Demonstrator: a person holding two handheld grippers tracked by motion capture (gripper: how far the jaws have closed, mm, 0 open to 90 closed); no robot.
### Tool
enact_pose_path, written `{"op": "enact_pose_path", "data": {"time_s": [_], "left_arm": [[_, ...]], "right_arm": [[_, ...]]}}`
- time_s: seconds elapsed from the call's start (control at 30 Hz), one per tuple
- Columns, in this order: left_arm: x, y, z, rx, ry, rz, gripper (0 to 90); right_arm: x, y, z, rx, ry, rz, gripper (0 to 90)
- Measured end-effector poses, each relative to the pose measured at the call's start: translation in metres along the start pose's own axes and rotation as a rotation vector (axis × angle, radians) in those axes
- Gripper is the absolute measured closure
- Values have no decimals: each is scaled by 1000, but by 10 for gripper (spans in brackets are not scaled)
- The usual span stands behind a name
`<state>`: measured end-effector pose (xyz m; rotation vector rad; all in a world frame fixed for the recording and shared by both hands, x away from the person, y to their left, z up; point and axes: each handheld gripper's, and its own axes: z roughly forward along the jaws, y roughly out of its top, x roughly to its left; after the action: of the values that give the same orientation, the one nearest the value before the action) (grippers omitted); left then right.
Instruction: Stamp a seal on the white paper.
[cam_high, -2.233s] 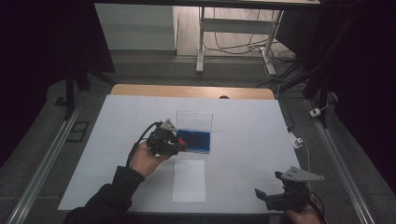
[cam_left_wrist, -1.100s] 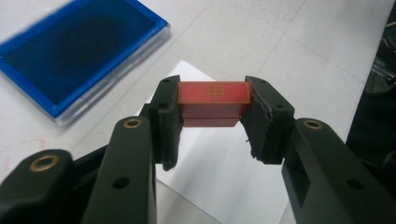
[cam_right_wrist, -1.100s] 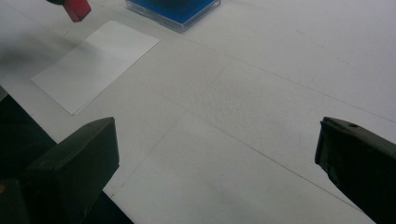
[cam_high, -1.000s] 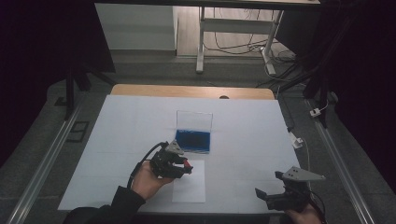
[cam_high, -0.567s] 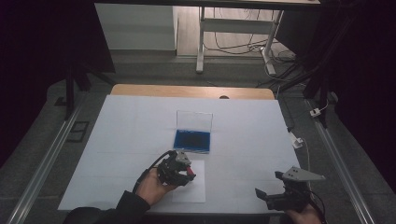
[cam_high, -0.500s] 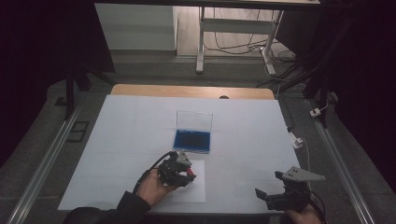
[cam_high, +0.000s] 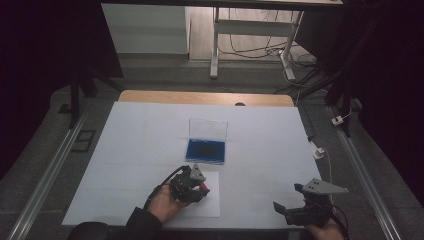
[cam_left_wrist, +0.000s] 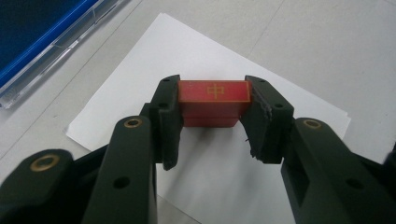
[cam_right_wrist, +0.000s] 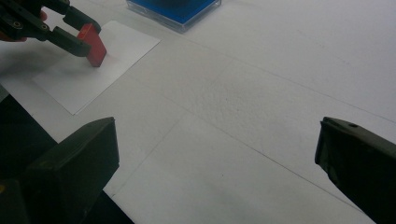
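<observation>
My left gripper (cam_left_wrist: 214, 105) is shut on a red block (cam_left_wrist: 213, 101) with a gold character on its top face. It holds the block down against a white sheet of paper (cam_left_wrist: 219, 172) that lies on the table. From above, the left gripper (cam_high: 201, 187) sits over that paper (cam_high: 210, 202), just in front of a blue case (cam_high: 205, 149) with its clear lid standing open. The right gripper view shows the red block (cam_right_wrist: 93, 45) on the paper (cam_right_wrist: 88, 74) at far left. My right gripper (cam_high: 287, 210) rests at the table's front right, jaws wide apart and empty.
The blue case (cam_right_wrist: 180, 11) lies beyond the paper. A white mat (cam_high: 150, 135) covers the table, with a wooden edge (cam_high: 200, 97) at the back. Metal rails run along both sides, and a white cable plug (cam_high: 318, 151) lies at the right edge.
My left gripper has carried the red block from beside the blue case toward the near side and lowered it onto the paper. The right gripper has stayed still.
</observation>
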<state>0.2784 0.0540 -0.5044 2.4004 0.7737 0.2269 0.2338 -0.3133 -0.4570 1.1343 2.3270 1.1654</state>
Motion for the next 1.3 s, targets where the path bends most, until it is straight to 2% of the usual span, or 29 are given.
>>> {"op": "enact_pose_path", "data": {"time_s": [0.23,0.3,0.7,0.77,0.87,1.07,1.3], "left_arm": [[-5,-3,0,-17,32,19,589],[-7,-4,1,-22,39,14,589],[8,-8,1,-47,-51,-63,590],[6,-8,1,-46,-43,-53,590],[0,-6,1,-34,0,-19,590],[-7,-5,1,-26,42,4,591],[1,-6,1,-36,-7,-30,590]], "right_arm": [[0,0,0,3,-2,-3,0],[1,0,0,3,-3,-3,0],[1,0,1,6,-3,-6,0],[1,0,1,6,-3,-7,0],[1,0,1,6,-3,-6,0],[1,0,1,7,-3,-8,0],[1,0,1,10,-2,-9,0]]}}
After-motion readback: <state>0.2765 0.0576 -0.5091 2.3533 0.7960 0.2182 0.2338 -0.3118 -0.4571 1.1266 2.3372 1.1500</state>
